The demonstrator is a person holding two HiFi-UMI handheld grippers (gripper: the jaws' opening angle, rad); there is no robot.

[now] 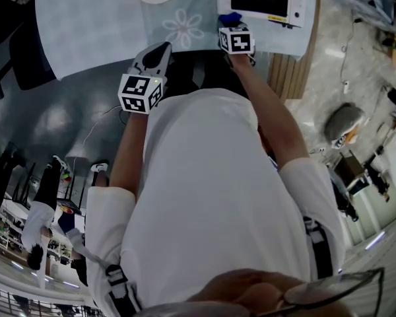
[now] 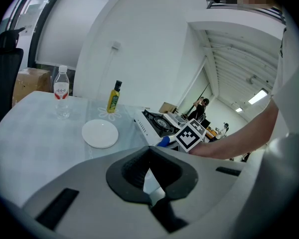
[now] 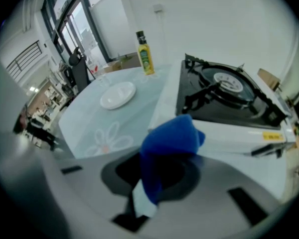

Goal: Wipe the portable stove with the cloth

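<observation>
One desk [image 1: 86, 25] carries the portable stove [image 3: 229, 93] near its edge; cloth [image 3: 172, 138] clamped in our right tongs [image 3: 154, 183] just short of it, left tongs [image 2: 152, 183] together, empty; unbraced stove could slide when we rub

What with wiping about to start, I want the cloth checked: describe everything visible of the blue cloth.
The blue cloth is soft, bright blue fabric, bunched into a lump with no visible print. The right gripper has its jaws shut on it, and the lump bulges forward past them. It hangs close before the portable stove's white front edge; whether they touch cannot be told.
</observation>
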